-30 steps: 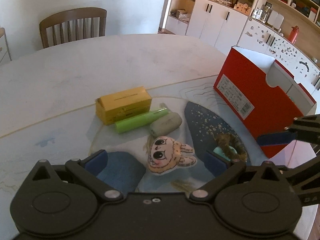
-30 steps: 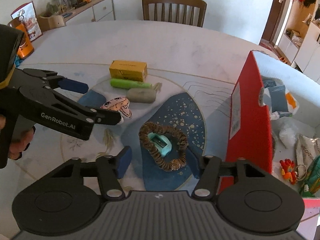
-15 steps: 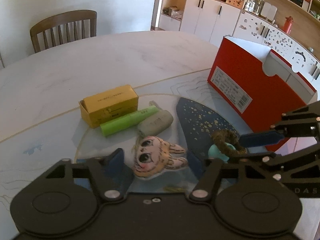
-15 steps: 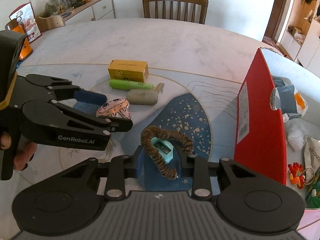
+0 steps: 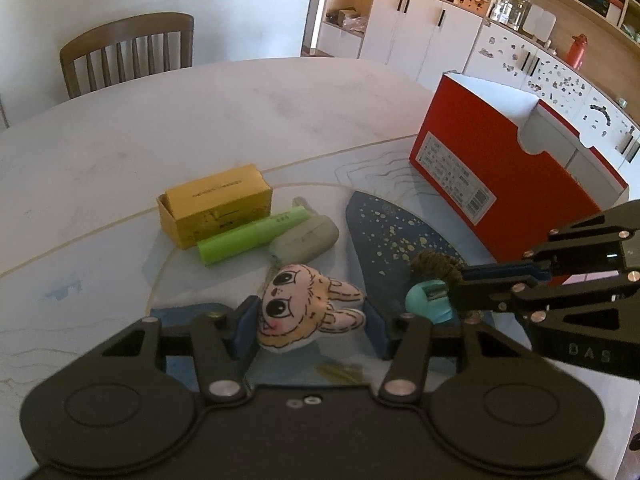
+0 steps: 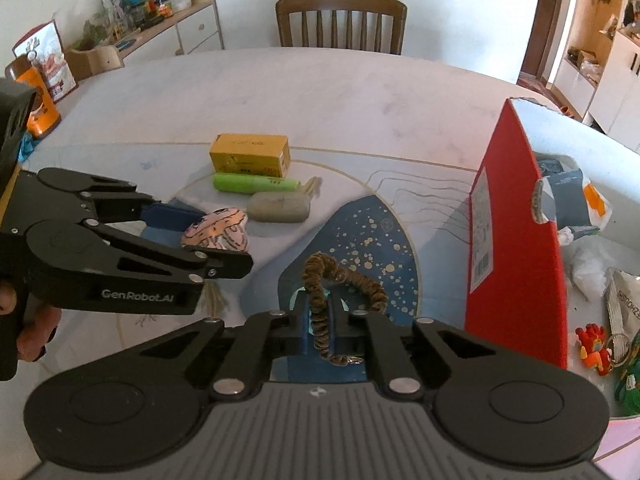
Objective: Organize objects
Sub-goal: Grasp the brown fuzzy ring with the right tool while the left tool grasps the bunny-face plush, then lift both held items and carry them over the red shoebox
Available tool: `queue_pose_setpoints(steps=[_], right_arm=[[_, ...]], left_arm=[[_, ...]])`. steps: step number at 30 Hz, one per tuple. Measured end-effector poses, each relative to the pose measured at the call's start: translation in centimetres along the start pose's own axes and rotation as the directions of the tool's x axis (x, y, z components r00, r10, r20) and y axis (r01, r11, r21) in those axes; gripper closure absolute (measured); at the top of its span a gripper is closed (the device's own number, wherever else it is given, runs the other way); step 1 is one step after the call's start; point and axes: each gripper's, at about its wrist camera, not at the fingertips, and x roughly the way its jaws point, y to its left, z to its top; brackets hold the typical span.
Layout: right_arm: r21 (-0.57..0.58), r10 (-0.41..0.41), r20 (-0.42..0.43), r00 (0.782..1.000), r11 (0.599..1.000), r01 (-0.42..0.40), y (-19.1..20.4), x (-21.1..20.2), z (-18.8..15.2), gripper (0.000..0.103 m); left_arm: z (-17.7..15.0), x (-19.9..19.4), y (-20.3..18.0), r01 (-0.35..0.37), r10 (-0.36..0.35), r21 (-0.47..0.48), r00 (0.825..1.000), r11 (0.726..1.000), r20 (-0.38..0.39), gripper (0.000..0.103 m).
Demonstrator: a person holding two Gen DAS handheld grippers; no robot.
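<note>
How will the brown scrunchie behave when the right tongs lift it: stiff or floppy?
Probably floppy: the brown scrunchie, pinched in the right tongs, already stands bent in an uneven loop. Its ruffled fabric looks light and should grip the pads rather than slip. The free loop may sag or swing and could drag the teal clip under it.

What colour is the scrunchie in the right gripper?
Brown scrunchie, clearest in the right wrist view.

You have the brown scrunchie (image 6: pixel 320 312) pinched upright, looped over a teal clip (image 5: pixel 426 300). The bunny plush (image 5: pixel 308 308) lies face-up (ears toward three o'clock). At its eleven o'clock lie the grey pouch (image 5: pixel 304 239), green tube (image 5: pixel 252 236) and yellow box (image 5: pixel 216 204).
</note>
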Motion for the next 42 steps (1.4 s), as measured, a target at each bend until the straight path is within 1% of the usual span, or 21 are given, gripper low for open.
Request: queue_pose_setpoints(steps=[8,12,16,21,30,36,42], right_arm=[[0.114,0.033,0.038,0.999,0.993,-0.037,-1.8,-2.8,0.3,0.095],[0.181,0.051,0.066,0.996,0.981,-0.062,-3.1,-4.7,0.3,0.095],[0.234,0.071,0.096,0.993,0.968,-0.092,-4.1,-6.9,0.3,0.095],[0.238,0.064,0.117,0.991,0.967,-0.090,-4.8,-9.5,0.3,0.095],[0.225,0.047,0.166,0.985,0.971,-0.084,-6.3,-13.5,0.3,0.095],[0.232,0.041,0.204,0.978,0.969,-0.089,-8.5,-15.8,0.3,0.095],[0.228,0.025,0.229,0.973,0.970,-0.078,-11.6,-17.2,0.3,0.095]], left_arm=[[0.8,-2.3,-0.7,-0.007,0.007,-0.007,1.000,1.000,0.010,0.050],[1.3,-3.9,-1.4,0.004,-0.004,-0.014,1.000,1.000,0.030,0.050],[1.8,-5.4,-2.5,0.012,-0.011,-0.010,0.999,1.000,0.033,0.050],[2.7,-7.2,-4.4,0.031,-0.031,0.002,0.999,1.000,0.040,0.050],[4.9,-10.1,-9.0,0.048,-0.051,0.061,0.997,0.997,0.064,0.050],[6.3,-10.7,-12.4,0.051,-0.060,0.116,0.996,0.992,0.072,0.050],[7.8,-10.1,-15.8,0.048,-0.061,0.160,0.995,0.986,0.075,0.050]])
